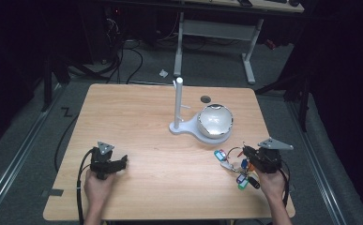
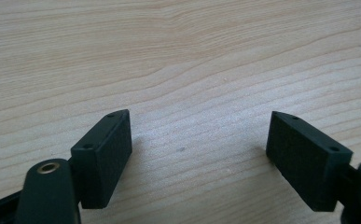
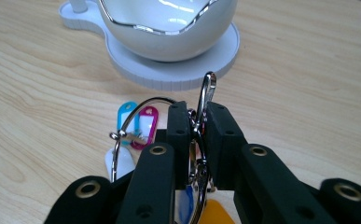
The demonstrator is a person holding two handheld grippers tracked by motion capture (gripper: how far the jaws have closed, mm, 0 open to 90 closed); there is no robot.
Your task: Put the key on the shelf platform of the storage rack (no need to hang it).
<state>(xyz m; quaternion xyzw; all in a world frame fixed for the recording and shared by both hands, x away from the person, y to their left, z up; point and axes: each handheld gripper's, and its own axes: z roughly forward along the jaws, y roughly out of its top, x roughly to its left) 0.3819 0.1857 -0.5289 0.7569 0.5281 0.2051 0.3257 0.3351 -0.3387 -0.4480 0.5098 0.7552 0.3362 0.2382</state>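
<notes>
A: What carries everything?

B: A pale wooden tabletop (image 1: 146,140) in a dark room, with grey floor around it and the legs of a white desk (image 1: 214,33) behind its far edge.

A: Start at the near edge. What sits there?

B: Near the near left corner a hand (image 1: 97,185) holds the left gripper (image 1: 123,161). In the left gripper view its fingers (image 2: 106,156) stand wide apart over bare wood, with nothing between them.

A: And towards the near right corner?

B: The other hand (image 1: 271,180) holds the right gripper (image 1: 246,151). In the right gripper view its fingers (image 3: 180,135) are closed narrow on a metal clasp (image 3: 205,100), pinching it so that its loop sticks up above them. That clasp belongs to the key bunch (image 1: 238,166).

A: Where is the bunch itself?

B: Close to the right edge, just in front of the near right corner. A thin wire ring (image 3: 122,133) curves out to one side of the fingers, with a blue tag (image 3: 126,116) and a pink tag (image 3: 146,123) lying on the wood beside it. In the high view more coloured tags spread under the gripper. Whether the whole bunch is clear of the wood I cannot tell.

A: And farther off?

B: Past the bunch, towards the middle of the tabletop, stands a white stand (image 1: 181,127): a flat base with an upright post (image 1: 178,101) and a glossy white bowl (image 1: 214,119) sitting on its round end. The bowl is near the bunch but apart from it.
</notes>
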